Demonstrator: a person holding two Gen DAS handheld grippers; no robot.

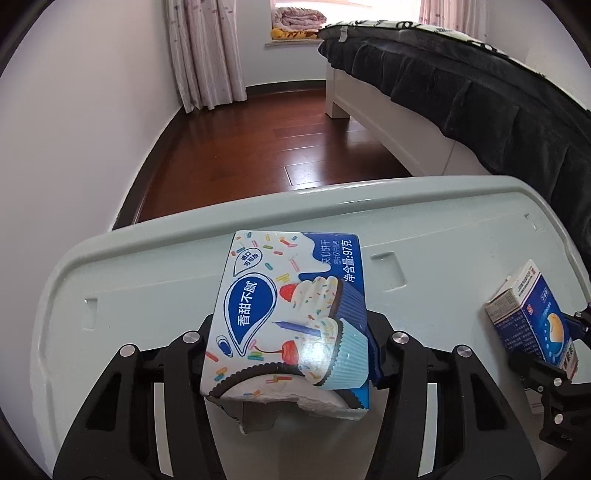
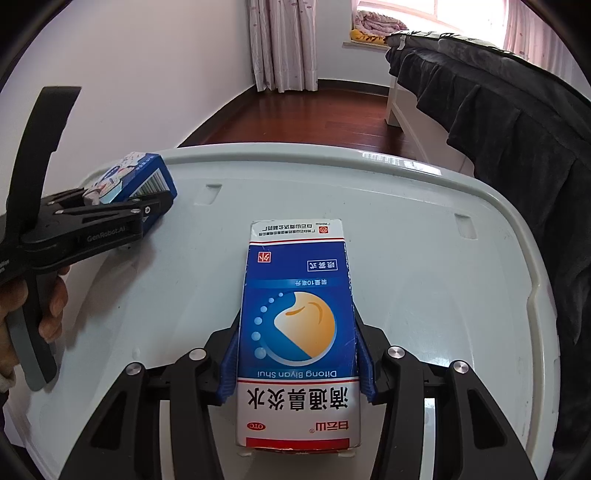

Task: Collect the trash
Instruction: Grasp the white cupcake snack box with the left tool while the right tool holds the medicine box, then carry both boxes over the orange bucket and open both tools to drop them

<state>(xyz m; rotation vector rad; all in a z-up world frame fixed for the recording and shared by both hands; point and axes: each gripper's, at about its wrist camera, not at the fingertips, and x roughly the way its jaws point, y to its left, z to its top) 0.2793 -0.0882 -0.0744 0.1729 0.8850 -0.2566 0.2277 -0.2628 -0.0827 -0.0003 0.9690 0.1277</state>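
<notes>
Left hand-held gripper (image 1: 291, 354) clamping torn biscuit box (image 1: 291, 306), right hand-held gripper (image 2: 297, 365) clamping medicine box (image 2: 297, 325) above tabletop (image 2: 424, 258); could crush, slip.

We see daylight entering from the window (image 1: 295, 7) at twelve o'clock, blown out white. Glare streaks the pale lid (image 2: 406, 162) and the wooden floor (image 1: 266, 147). Fisheye bending and black vignetting crowd every edge; focus stays sharp.

On the tray table (image 2: 424, 229) in front of you, the cookie box (image 1: 288, 314) sits between your left gripper's (image 1: 291, 354) fingers. The medicine box (image 2: 297, 332) lies to its right, in your right gripper (image 2: 295, 365). Both boxes seem to rest on the tabletop. A bed (image 1: 461, 92) stands beyond, right.
</notes>
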